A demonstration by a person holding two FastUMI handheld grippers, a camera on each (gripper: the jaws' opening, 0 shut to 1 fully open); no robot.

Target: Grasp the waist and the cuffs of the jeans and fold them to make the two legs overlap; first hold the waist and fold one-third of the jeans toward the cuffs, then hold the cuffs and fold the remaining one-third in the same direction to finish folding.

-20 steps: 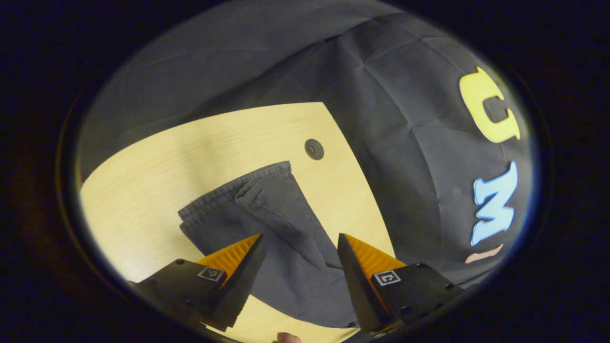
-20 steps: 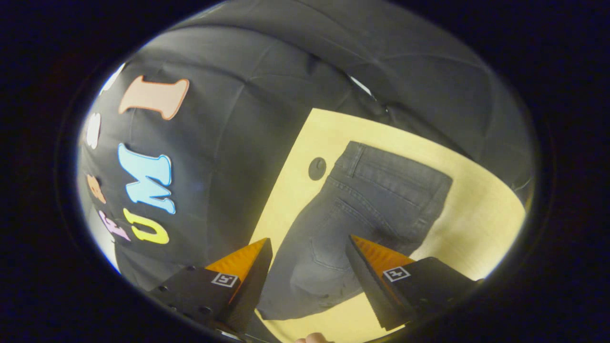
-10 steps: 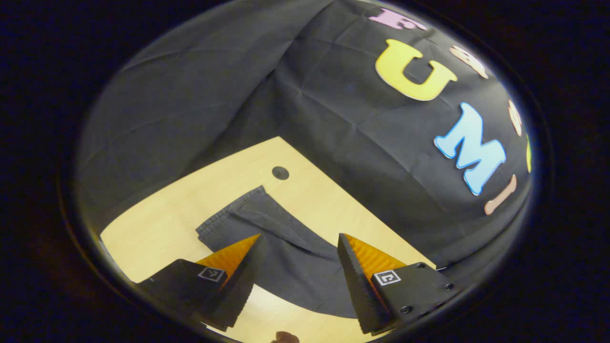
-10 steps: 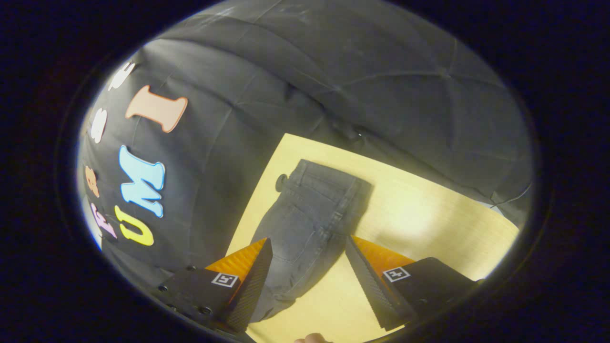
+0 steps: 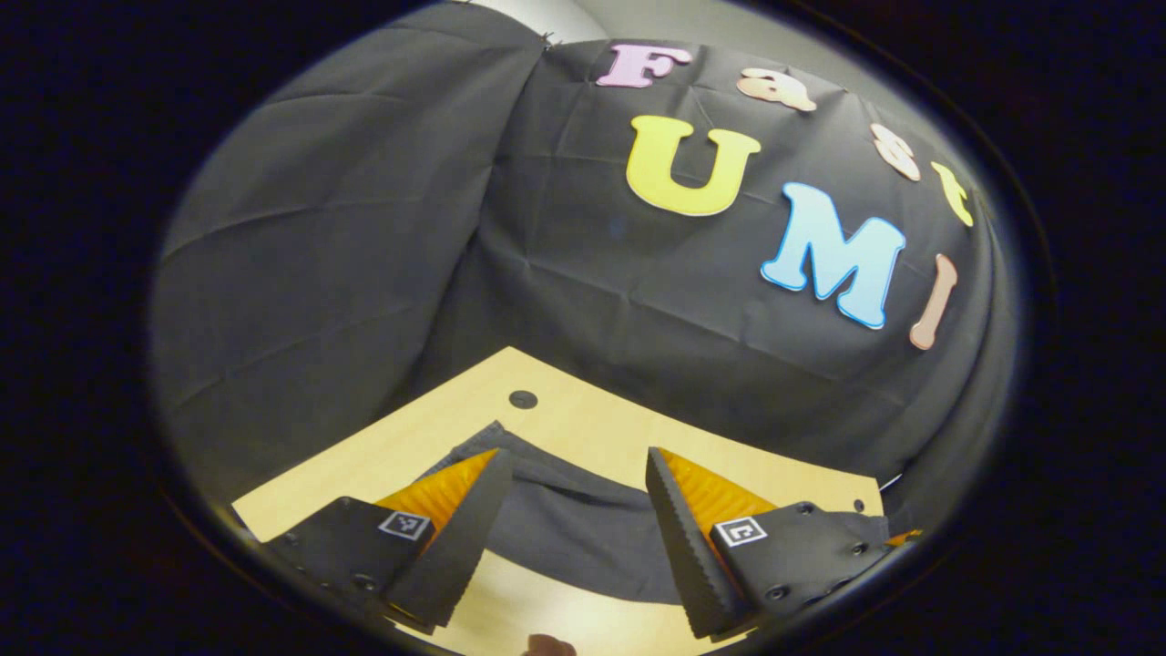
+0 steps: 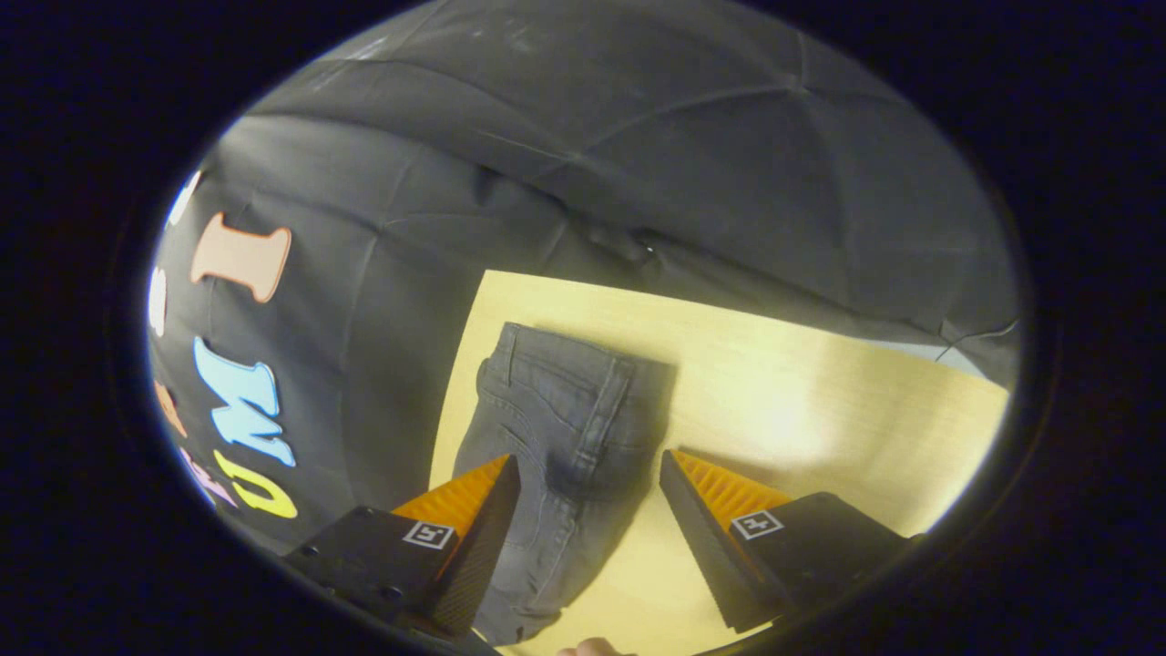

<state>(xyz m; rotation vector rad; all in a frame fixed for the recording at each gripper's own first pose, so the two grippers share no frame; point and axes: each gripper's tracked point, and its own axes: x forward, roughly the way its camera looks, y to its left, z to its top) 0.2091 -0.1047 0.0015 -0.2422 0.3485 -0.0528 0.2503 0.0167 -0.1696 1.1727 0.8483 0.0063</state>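
Dark grey jeans (image 6: 556,437) lie flat on the pale wooden table (image 6: 802,410), legs laid one over the other. In the right gripper view the waist end points away from me, near the table's far left edge. My right gripper (image 6: 590,524) is open, raised above the jeans' seat, holding nothing. In the left gripper view the cuff end of the jeans (image 5: 565,528) lies below and ahead of my left gripper (image 5: 578,524), which is open and lifted clear of the cloth.
A round dark grommet (image 5: 523,399) sits in the table beyond the cuffs. Black cloth walls close the booth on the far sides. Bare tabletop (image 6: 820,428) spreads to the right of the waist.
Both grippers have risen and pulled back from the jeans, which look smaller and farther. The left view has tilted up toward the wall. The jeans have not moved.
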